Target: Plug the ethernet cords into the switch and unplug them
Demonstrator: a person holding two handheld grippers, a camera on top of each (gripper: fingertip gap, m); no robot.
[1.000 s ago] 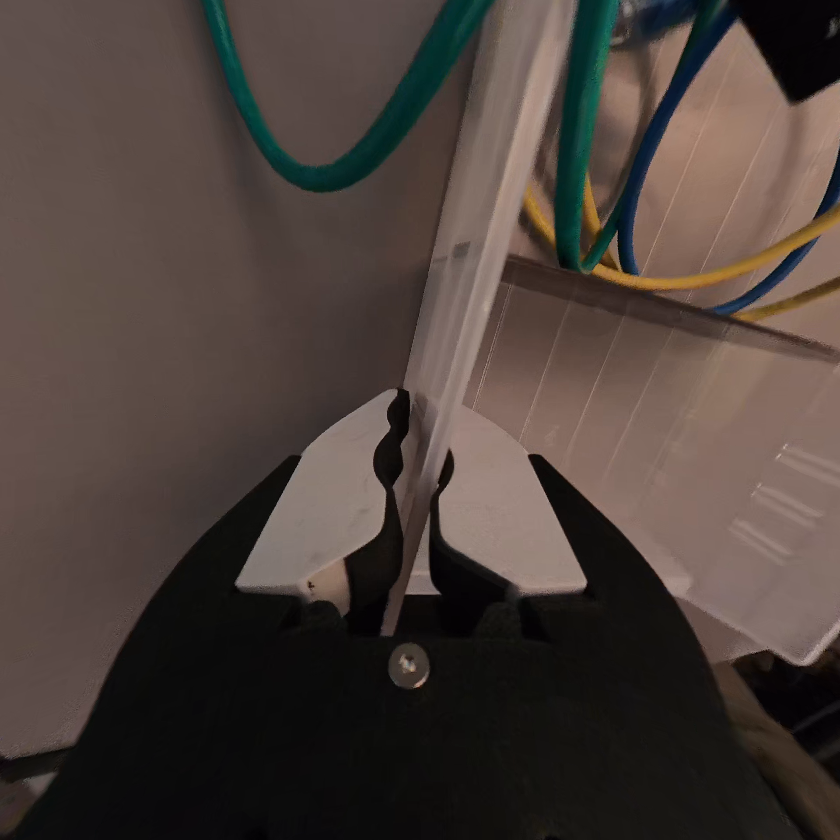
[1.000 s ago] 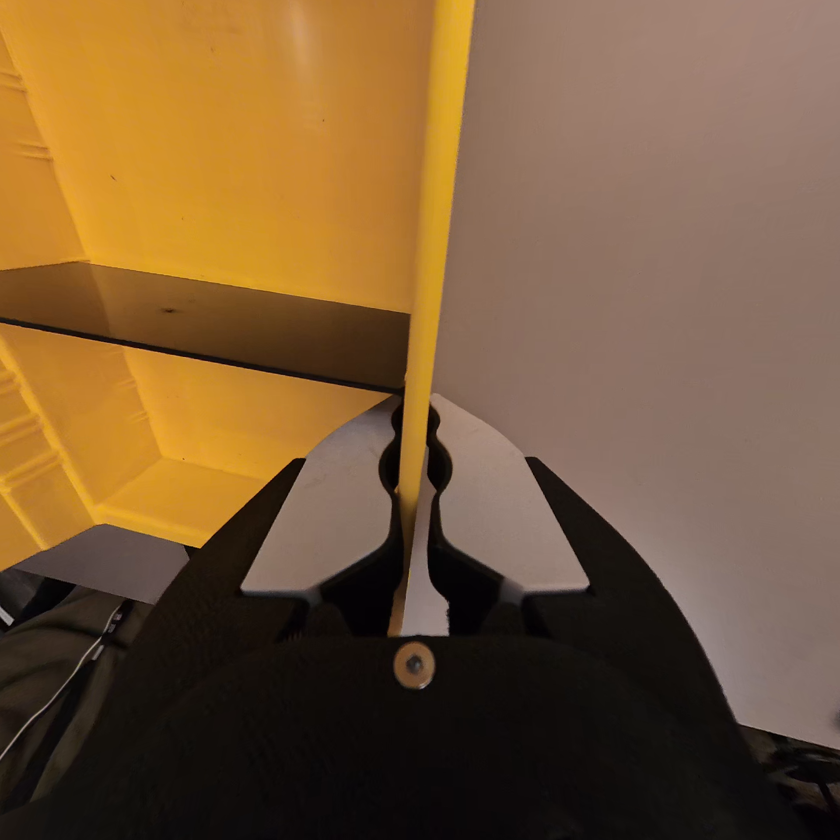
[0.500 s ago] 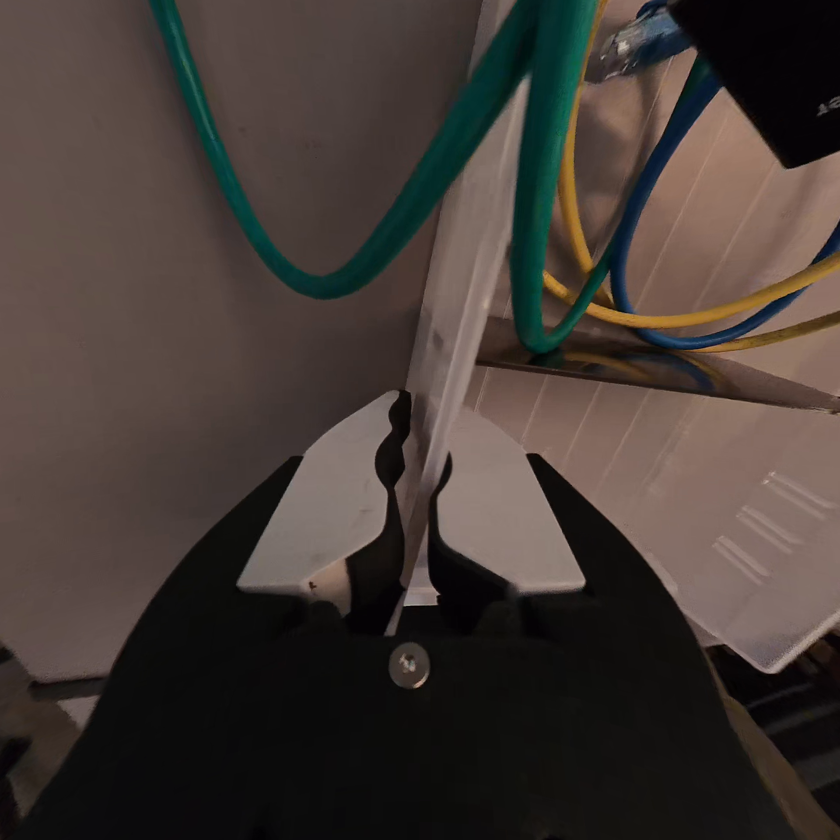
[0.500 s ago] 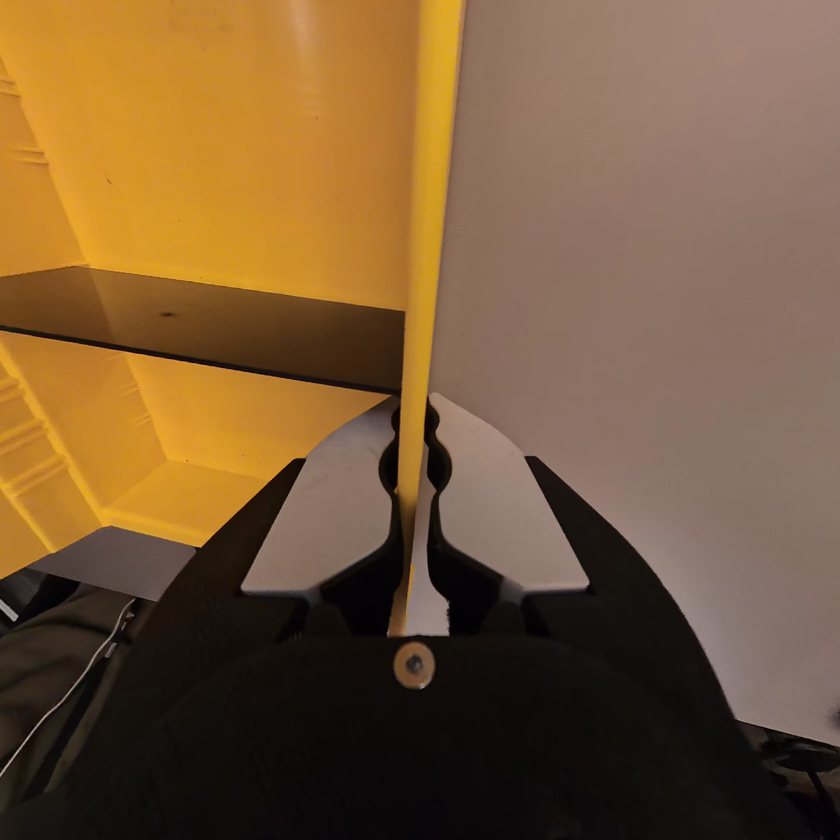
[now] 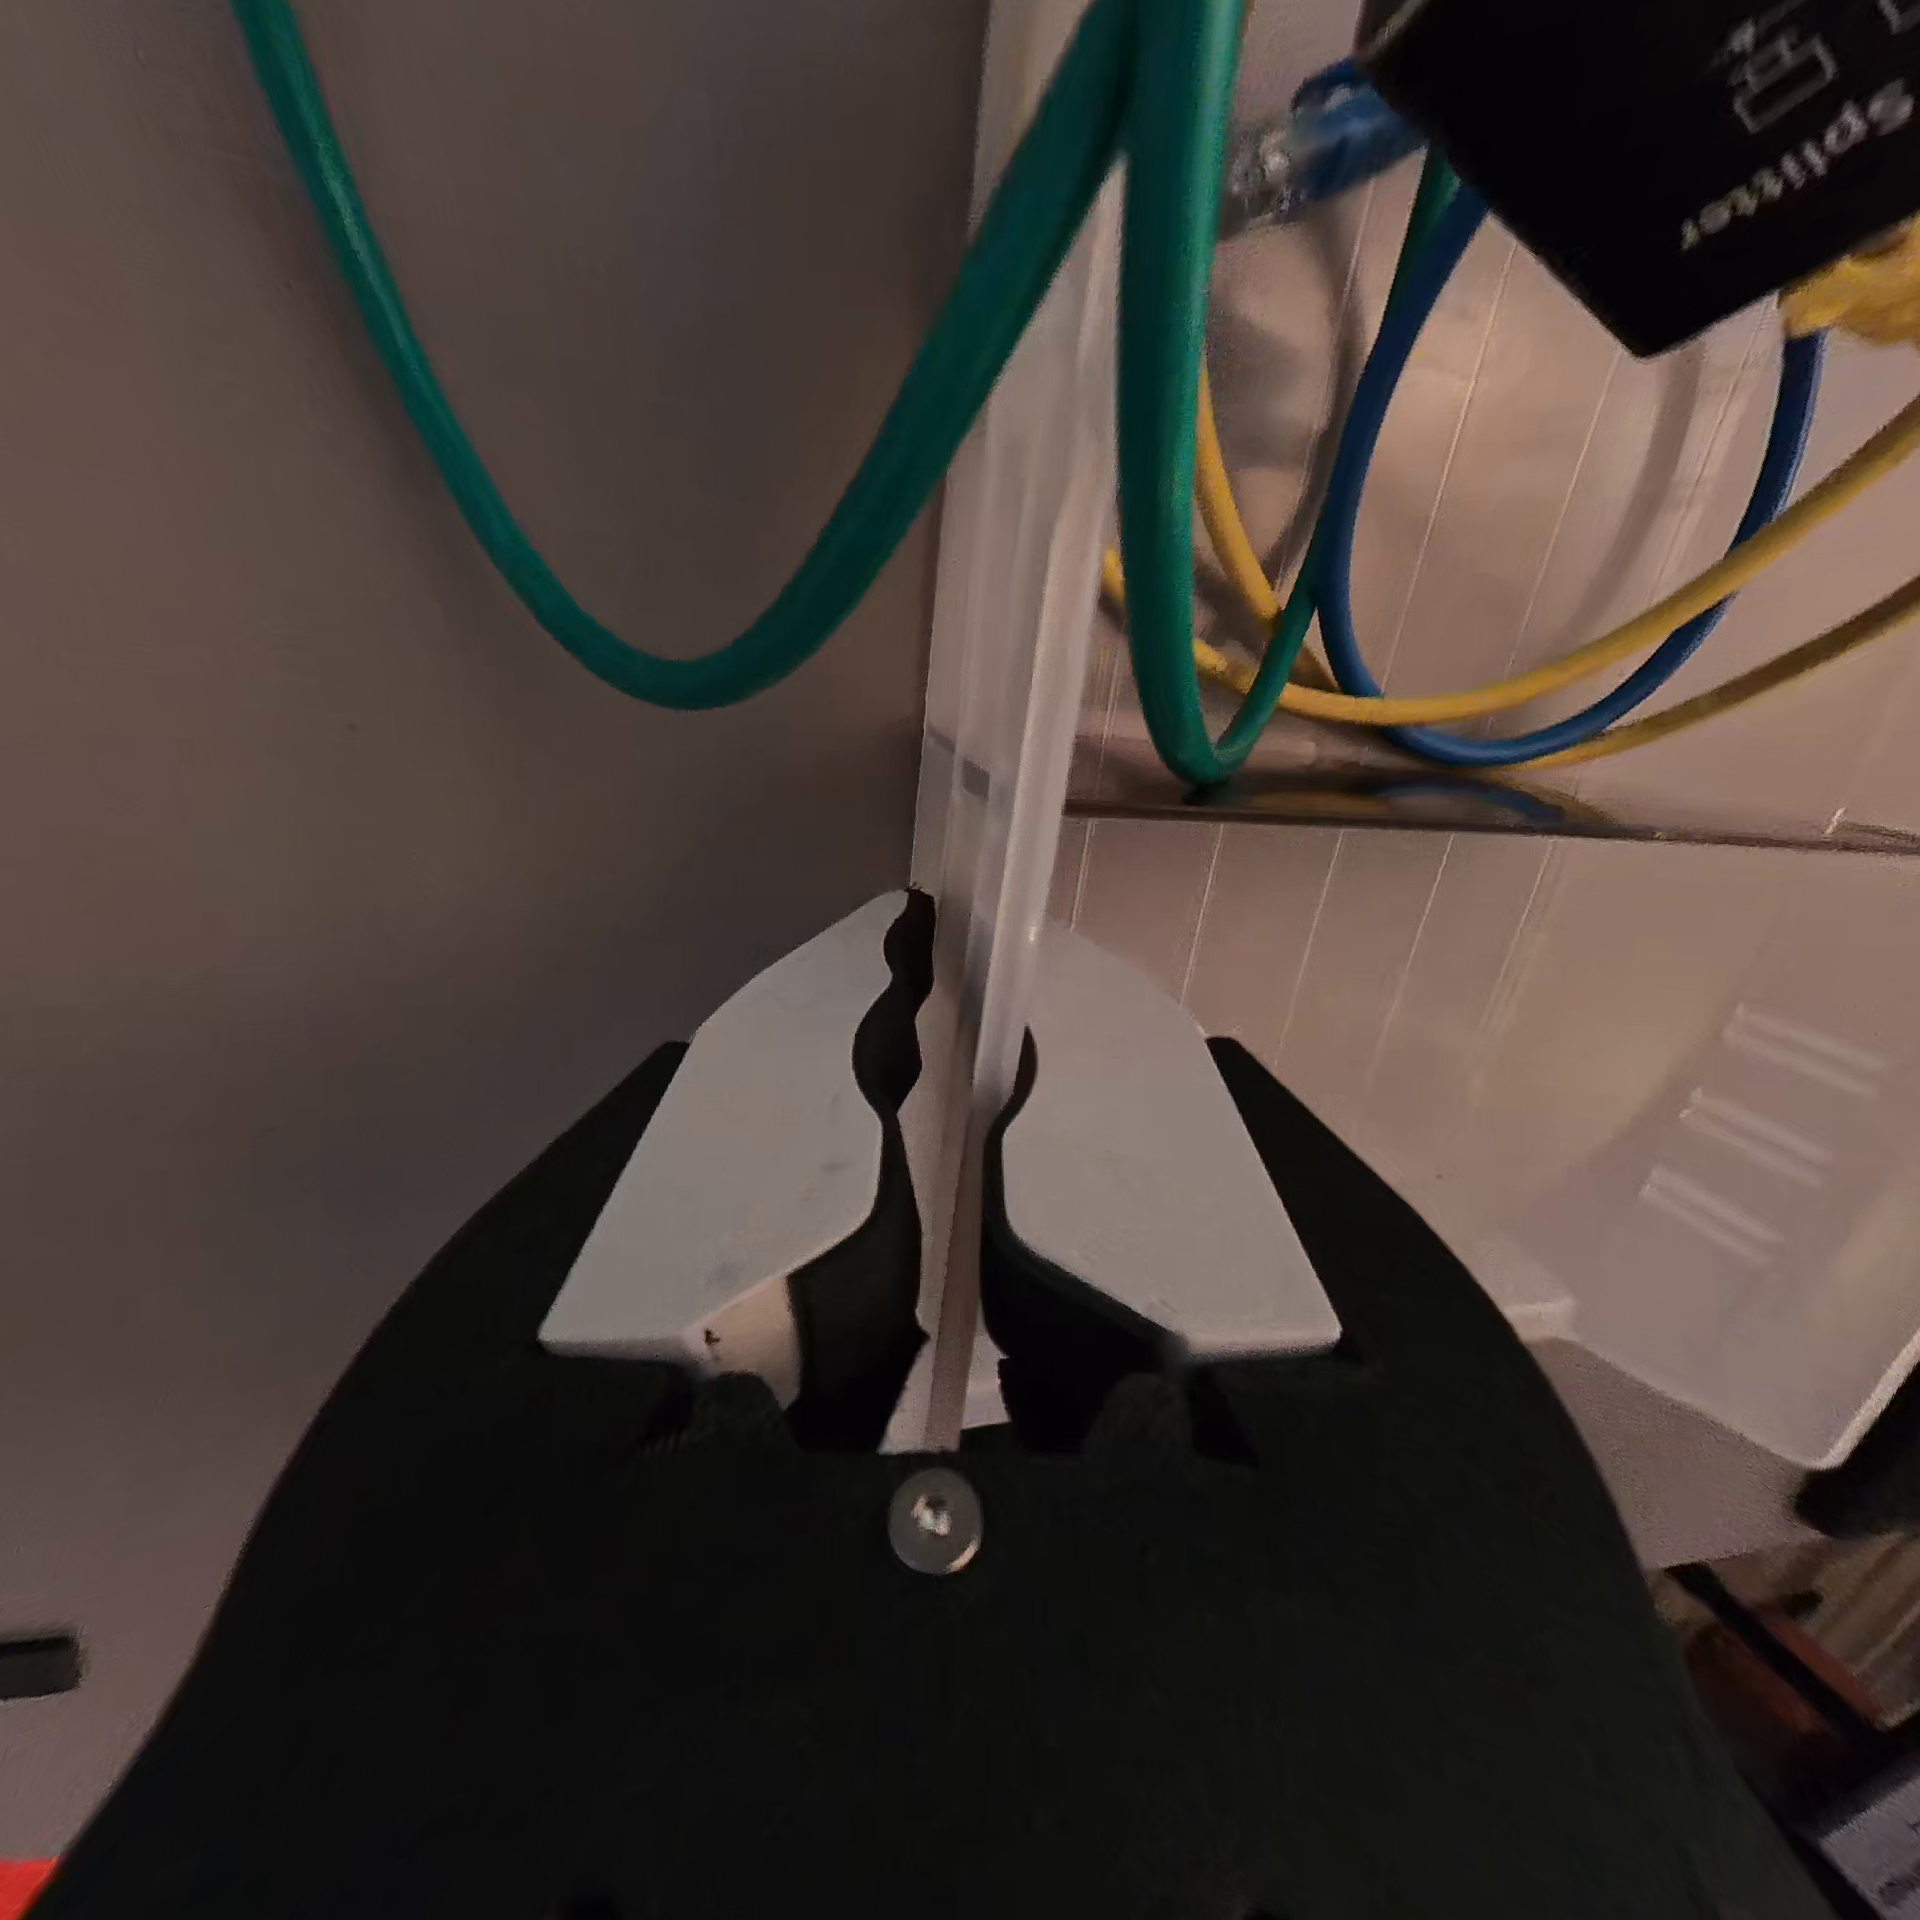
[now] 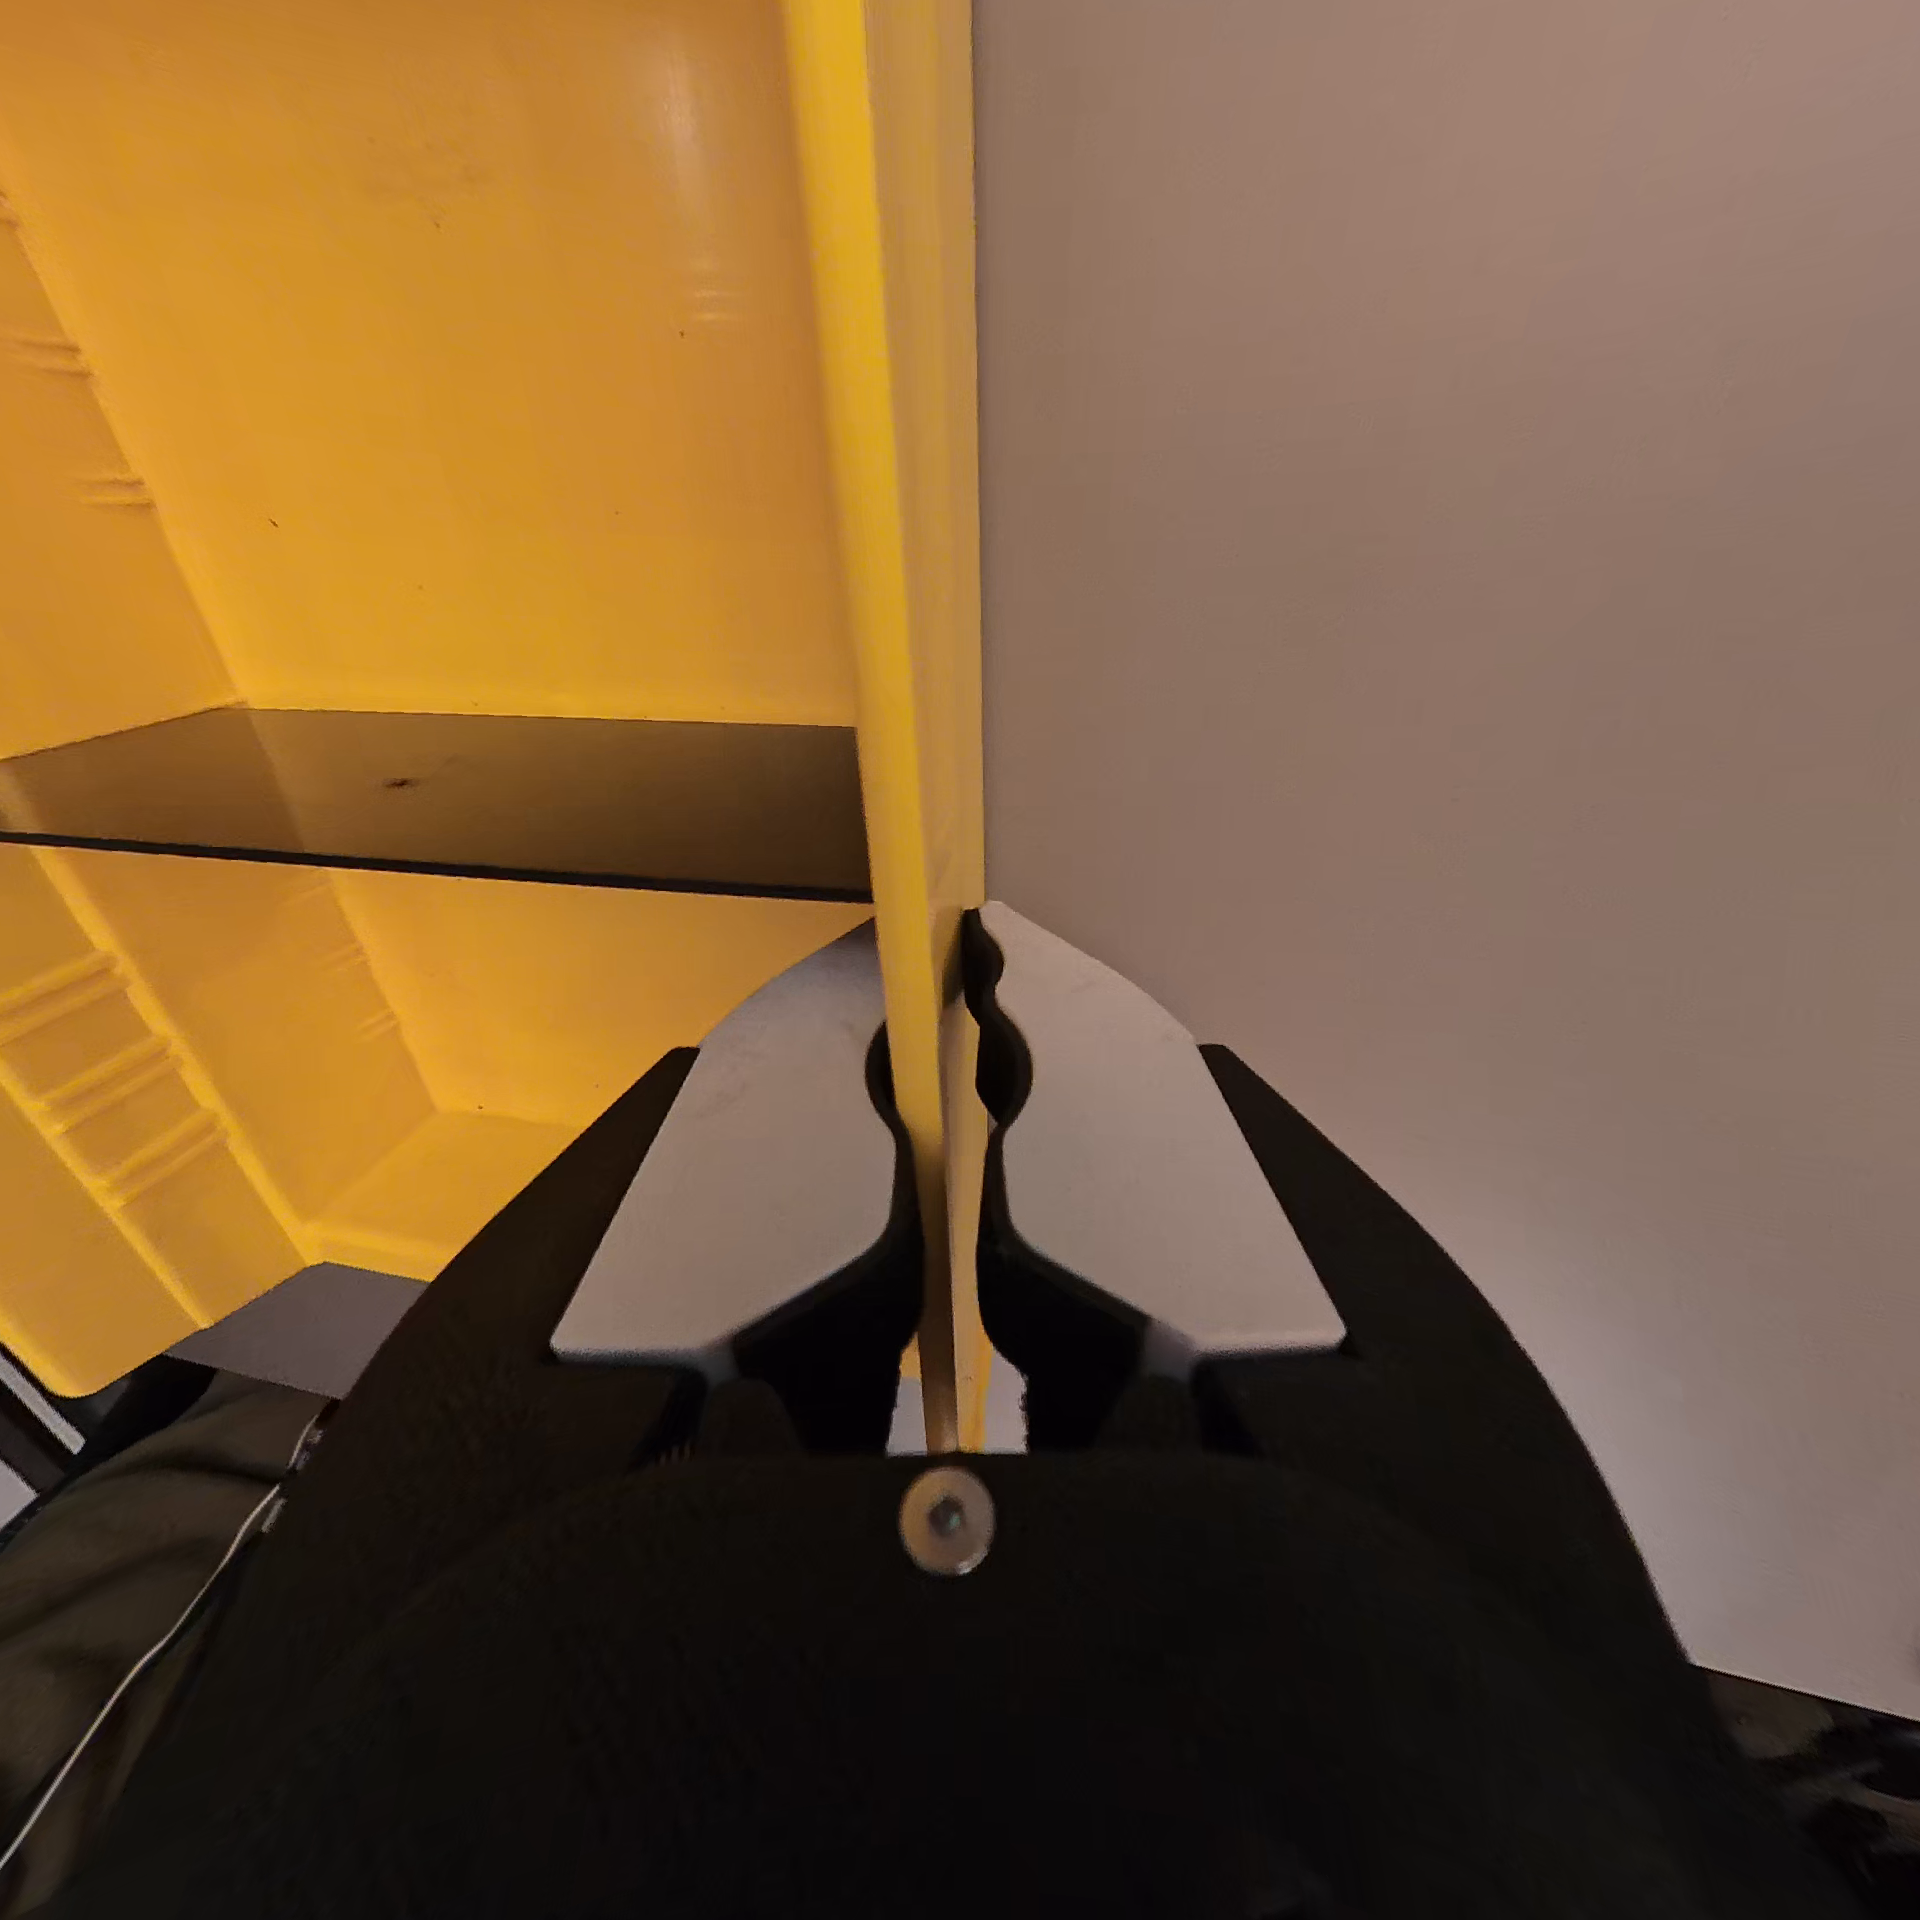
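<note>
Left tool (image 5: pixel 961 935) clamped on clear bin wall (image 5: pixel 1023 582); only here green cord (image 5: pixel 582 613), blue cord (image 5: pixel 1351 540), yellow cord (image 5: pixel 1558 686), black switch (image 5: pixel 1683 166) inside. Right tool (image 6: pixel 935 935) clamped on yellow bin wall (image 6: pixel 904 436).

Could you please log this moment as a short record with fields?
left hand-held gripper: shut on clear bin wall
right hand-held gripper: shut on yellow bin wall
clear bin contents: green cable, blue cable, yellow cable, black switch
yellow bin contents: none visible
</note>
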